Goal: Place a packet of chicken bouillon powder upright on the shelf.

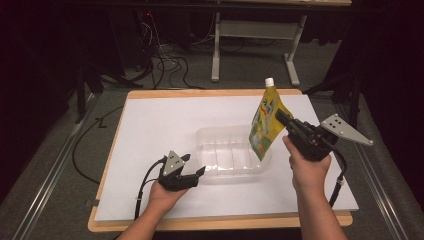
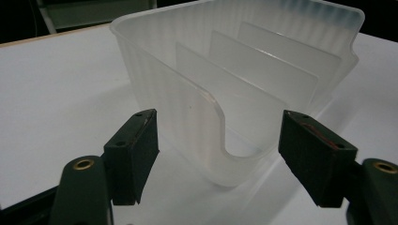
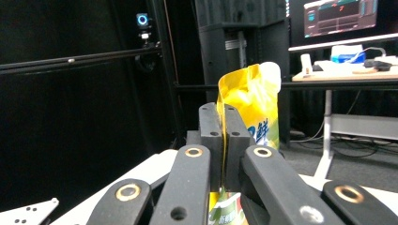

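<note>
One yellow pouch (image 1: 265, 122) hung clamped in the right gripper's (image 1: 283, 118) jaws above the clear bin's (image 1: 215, 134) right end; left gripper (image 1: 196, 174) gaped, jaws astride the bin's near wall. Next, probably: lower it between dividers.

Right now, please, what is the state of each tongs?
Left tongs: open, the tray wall between the jaws, untouched.
Right tongs: closed on the yellow pouch.

You have a dark room, grey carpet (image 1: 45, 165), cables (image 1: 167, 62) at 11 o'clock, white desk frame (image 1: 257, 30) at 12.
</note>
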Action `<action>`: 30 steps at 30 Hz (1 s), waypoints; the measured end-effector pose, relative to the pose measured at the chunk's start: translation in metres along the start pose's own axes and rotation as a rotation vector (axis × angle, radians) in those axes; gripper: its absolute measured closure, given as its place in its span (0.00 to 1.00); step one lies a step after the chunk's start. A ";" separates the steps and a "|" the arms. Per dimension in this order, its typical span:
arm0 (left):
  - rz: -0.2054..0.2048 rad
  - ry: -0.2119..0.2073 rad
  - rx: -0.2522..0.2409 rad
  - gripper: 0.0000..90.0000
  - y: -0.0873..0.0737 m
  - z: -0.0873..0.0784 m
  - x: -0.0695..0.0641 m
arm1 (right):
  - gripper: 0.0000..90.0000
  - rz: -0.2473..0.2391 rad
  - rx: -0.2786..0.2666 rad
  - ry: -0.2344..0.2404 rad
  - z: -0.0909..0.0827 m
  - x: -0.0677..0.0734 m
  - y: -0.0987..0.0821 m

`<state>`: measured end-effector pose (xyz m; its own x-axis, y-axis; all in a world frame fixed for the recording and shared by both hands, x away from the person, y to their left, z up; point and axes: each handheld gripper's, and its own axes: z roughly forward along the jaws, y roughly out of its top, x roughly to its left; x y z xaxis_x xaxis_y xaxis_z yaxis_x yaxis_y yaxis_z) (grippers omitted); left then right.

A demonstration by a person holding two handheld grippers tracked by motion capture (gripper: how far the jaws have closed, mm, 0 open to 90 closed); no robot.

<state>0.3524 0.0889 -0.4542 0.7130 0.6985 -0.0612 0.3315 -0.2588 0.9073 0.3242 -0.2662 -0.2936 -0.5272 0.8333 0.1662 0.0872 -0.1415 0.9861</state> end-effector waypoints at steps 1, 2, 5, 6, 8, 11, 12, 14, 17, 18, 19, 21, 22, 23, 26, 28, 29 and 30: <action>0.003 0.002 0.010 0.33 0.000 0.001 0.000 | 1.00 0.005 0.006 0.010 0.005 0.003 -0.002; 0.003 0.004 0.010 0.33 0.000 0.001 0.000 | 1.00 0.004 0.011 0.012 0.006 0.005 -0.003; -0.001 0.008 0.005 0.33 0.000 0.002 0.000 | 1.00 0.005 0.016 0.021 0.010 0.008 -0.006; 0.003 0.012 0.007 0.34 0.000 0.003 0.000 | 1.00 0.004 0.019 0.025 0.012 0.010 -0.007; 0.006 0.018 0.012 0.34 -0.001 0.003 0.001 | 1.00 0.003 0.027 0.034 0.014 0.013 -0.009; 0.009 0.023 0.016 0.36 -0.001 0.005 0.003 | 1.00 -0.008 0.041 0.048 0.017 0.018 -0.012; 0.011 0.026 0.019 0.36 -0.001 0.006 0.004 | 1.00 -0.008 0.049 0.053 0.018 0.019 -0.013; 0.007 0.026 0.023 0.37 -0.002 0.007 0.005 | 1.00 -0.016 0.061 0.062 0.021 0.021 -0.014; 0.002 0.024 0.025 0.39 -0.002 0.008 0.005 | 1.00 -0.028 0.079 0.064 0.026 0.024 -0.017; 0.001 0.022 0.023 0.40 -0.002 0.009 0.004 | 1.00 -0.030 0.086 0.067 0.029 0.024 -0.019; 0.002 0.022 0.022 0.40 -0.002 0.009 0.004 | 1.00 -0.030 0.086 0.067 0.029 0.024 -0.019; 0.009 0.022 0.021 0.42 -0.001 0.009 0.002 | 1.00 -0.040 0.097 0.066 0.031 0.024 -0.021; 0.012 0.022 0.021 0.42 -0.001 0.010 0.002 | 1.00 -0.040 0.097 0.066 0.031 0.024 -0.021; 0.011 0.020 0.021 0.43 -0.001 0.011 0.002 | 1.00 -0.040 0.097 0.067 0.032 0.024 -0.021; 0.014 0.015 0.027 0.47 -0.002 0.013 0.001 | 1.00 -0.043 0.099 0.064 0.033 0.022 -0.022; 0.027 0.019 0.034 0.47 -0.002 0.015 -0.001 | 1.00 -0.047 0.108 0.057 0.033 0.021 -0.022; 0.027 0.019 0.034 0.47 -0.002 0.015 -0.001 | 1.00 -0.047 0.108 0.057 0.033 0.021 -0.022; 0.024 0.024 0.030 0.47 -0.002 0.015 -0.001 | 1.00 -0.051 0.110 0.055 0.033 0.020 -0.023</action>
<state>0.3604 0.0782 -0.4619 0.7064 0.7072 -0.0290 0.3330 -0.2959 0.8953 0.3396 -0.2286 -0.3131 -0.5785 0.8071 0.1184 0.1494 -0.0379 0.9880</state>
